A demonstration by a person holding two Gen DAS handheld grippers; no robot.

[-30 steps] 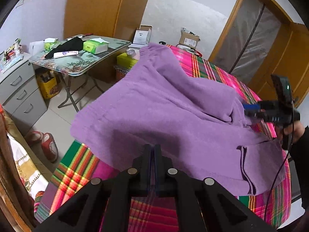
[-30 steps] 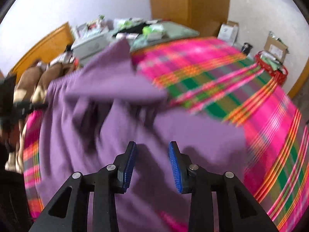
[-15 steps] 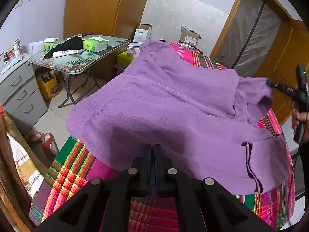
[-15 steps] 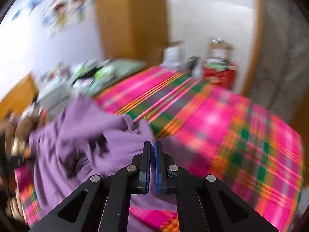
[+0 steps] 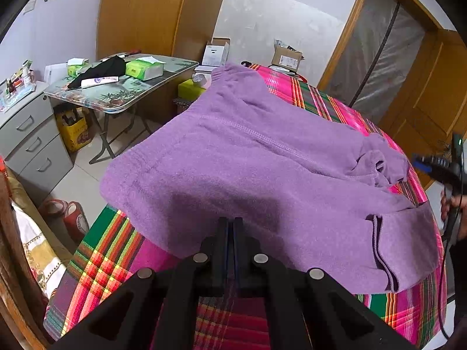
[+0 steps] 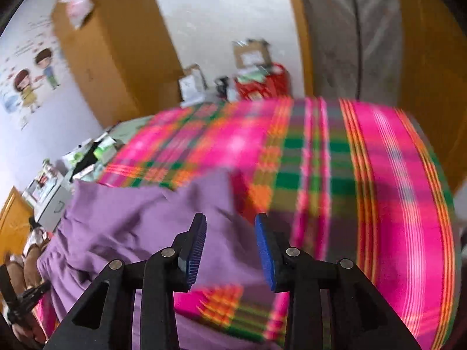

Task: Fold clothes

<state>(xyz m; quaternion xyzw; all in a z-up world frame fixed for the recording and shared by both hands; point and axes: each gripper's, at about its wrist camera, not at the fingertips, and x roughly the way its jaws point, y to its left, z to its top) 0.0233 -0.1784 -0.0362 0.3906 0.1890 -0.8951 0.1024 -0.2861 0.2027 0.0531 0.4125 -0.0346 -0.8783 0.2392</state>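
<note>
A purple fleece garment lies spread over a pink, green and orange plaid bedspread. My left gripper is shut on the garment's near hem, which stands slightly raised. At the far right of the left wrist view, a hand holds my right gripper just beyond the garment's bunched right end. In the blurred right wrist view its blue-padded jaws are opening. The purple cloth lies below and left of the gap, and the pads do not press on it.
A folding table with tissue boxes and a black cloth stands left of the bed. Grey drawers sit nearer, with shoes on the floor. A wooden wardrobe, cardboard boxes and a door frame line the back wall.
My right gripper shut on the garment's right end, drew it out to the right, then opened and let go while swinging and rolling. The left gripper kept its grip and stayed still.
</note>
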